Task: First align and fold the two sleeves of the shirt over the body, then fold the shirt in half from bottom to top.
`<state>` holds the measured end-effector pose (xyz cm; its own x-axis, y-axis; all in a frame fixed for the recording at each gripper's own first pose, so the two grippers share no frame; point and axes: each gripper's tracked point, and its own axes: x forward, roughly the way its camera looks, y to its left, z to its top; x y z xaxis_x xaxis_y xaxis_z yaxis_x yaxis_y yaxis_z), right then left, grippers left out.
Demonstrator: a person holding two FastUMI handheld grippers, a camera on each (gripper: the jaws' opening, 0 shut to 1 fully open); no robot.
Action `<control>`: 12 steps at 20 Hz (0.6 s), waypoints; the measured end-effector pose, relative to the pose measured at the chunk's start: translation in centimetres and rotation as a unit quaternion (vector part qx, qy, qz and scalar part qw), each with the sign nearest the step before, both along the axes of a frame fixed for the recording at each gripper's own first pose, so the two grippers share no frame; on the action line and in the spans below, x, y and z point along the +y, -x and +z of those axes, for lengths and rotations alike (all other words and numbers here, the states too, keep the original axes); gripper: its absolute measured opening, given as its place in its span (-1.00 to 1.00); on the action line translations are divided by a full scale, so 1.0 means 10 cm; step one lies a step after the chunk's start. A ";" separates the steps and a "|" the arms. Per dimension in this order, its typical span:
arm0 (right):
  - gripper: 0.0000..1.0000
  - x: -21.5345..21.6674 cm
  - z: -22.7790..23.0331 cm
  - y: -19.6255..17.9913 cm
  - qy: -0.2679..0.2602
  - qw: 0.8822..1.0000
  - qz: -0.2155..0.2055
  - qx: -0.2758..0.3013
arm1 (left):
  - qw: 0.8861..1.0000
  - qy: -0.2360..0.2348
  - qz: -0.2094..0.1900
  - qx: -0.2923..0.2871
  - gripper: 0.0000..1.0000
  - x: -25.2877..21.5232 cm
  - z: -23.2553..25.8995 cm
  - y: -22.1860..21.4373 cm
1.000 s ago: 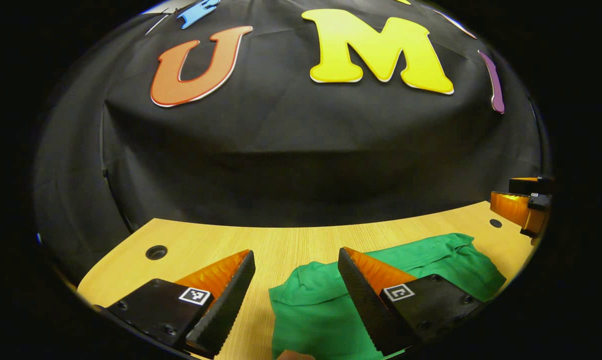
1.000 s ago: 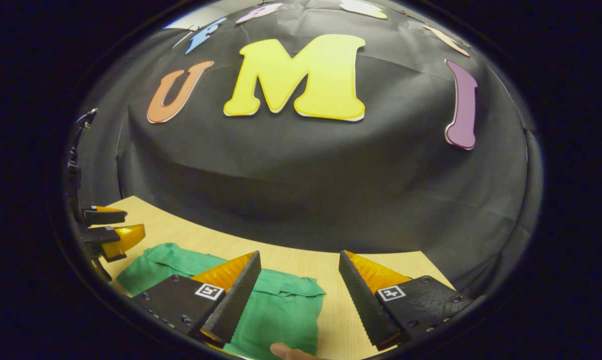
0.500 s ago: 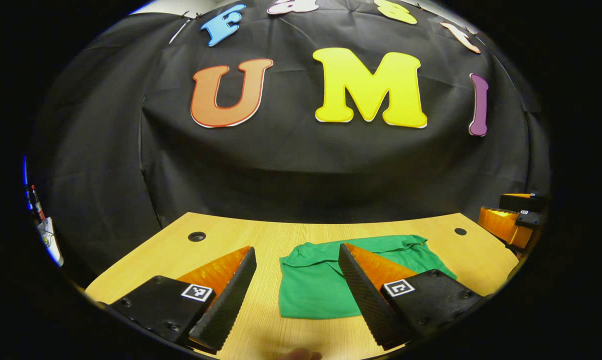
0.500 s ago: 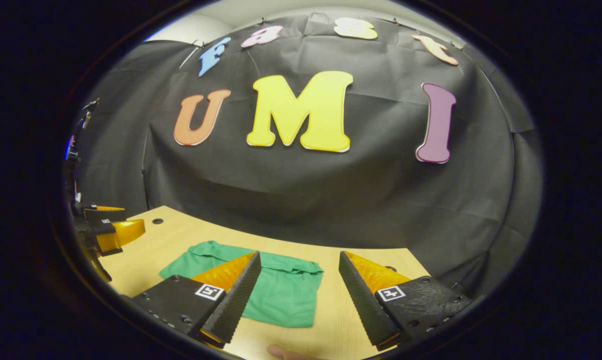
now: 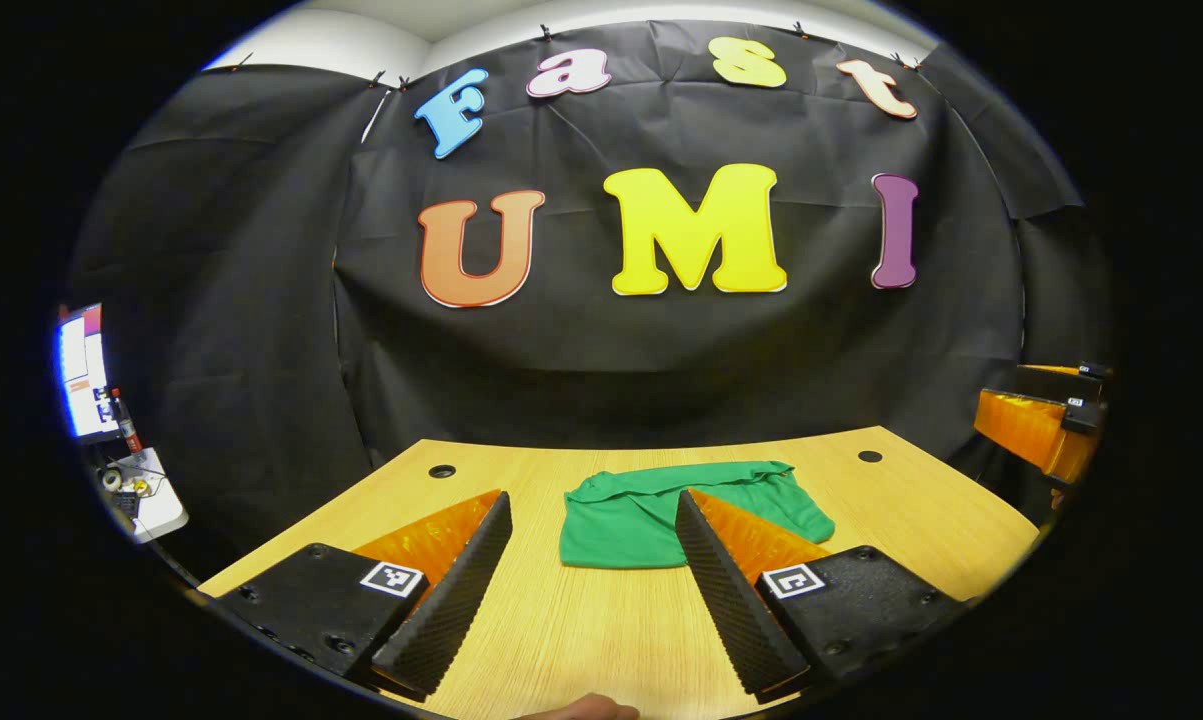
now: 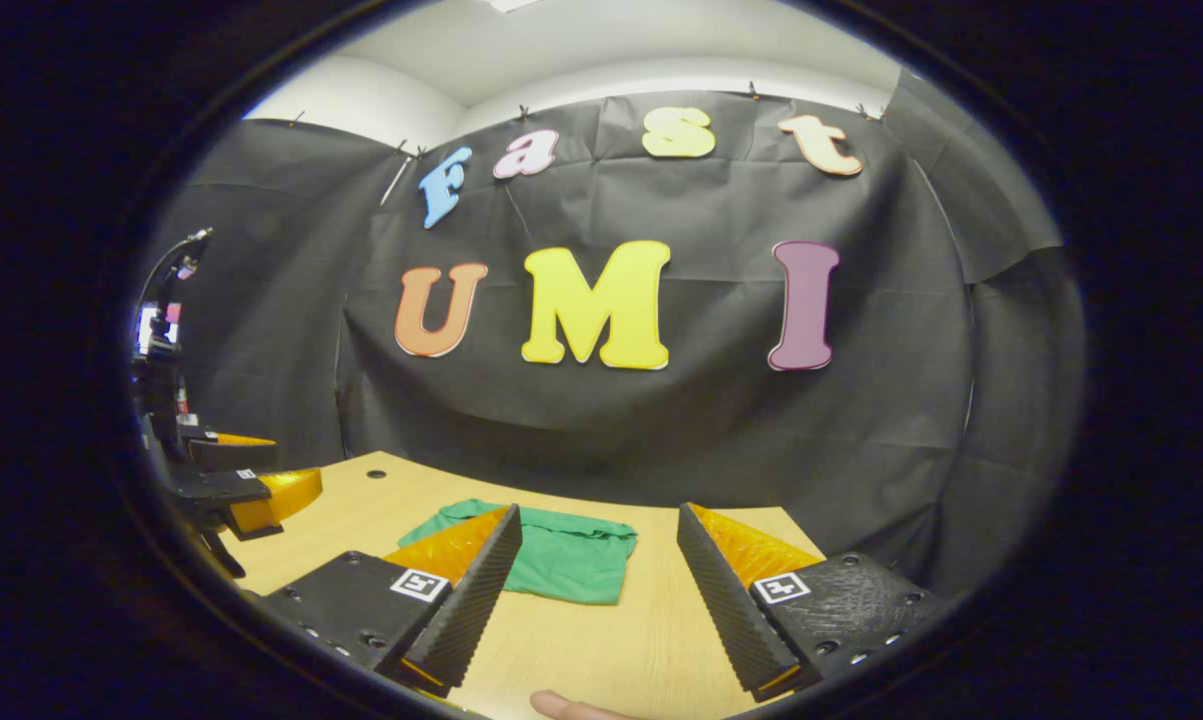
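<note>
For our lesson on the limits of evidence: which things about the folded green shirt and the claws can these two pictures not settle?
- Folded green cotton shirt: right part behind the left claw finger, left gripper view.
- Shirt's left part: behind the right claw finger, right gripper view.
- Sleeves: tucked inside the folds.
- Other claw: cut off at the edge.

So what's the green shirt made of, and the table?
The green shirt looks like soft matte cloth, maybe cotton: it wrinkles and lies limp. The table looks like light wood or a wood-look laminate, smooth, with fine straight grain lines.
</note>
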<state>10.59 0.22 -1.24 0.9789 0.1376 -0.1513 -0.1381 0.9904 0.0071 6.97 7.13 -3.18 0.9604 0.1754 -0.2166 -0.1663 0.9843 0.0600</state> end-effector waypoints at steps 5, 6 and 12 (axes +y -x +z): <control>0.89 -0.30 0.02 0.82 0.009 1.000 -0.023 -0.010 | 1.000 -0.020 -0.008 -0.015 1.00 -0.14 0.15 0.72; 0.89 -0.34 0.03 0.96 0.013 1.000 -0.025 -0.015 | 1.000 -0.014 -0.002 -0.023 1.00 -0.13 0.19 0.84; 0.92 -0.46 -0.05 1.37 0.014 0.999 -0.050 -0.013 | 0.998 -0.018 -0.011 -0.061 1.00 -0.23 0.31 1.11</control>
<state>-3.07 -4.38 -1.78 0.9911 0.0351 -0.1283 -0.0383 0.9990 -0.0225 -4.11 4.83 -0.11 0.9831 0.1591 -0.0911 -0.1524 0.9853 0.0768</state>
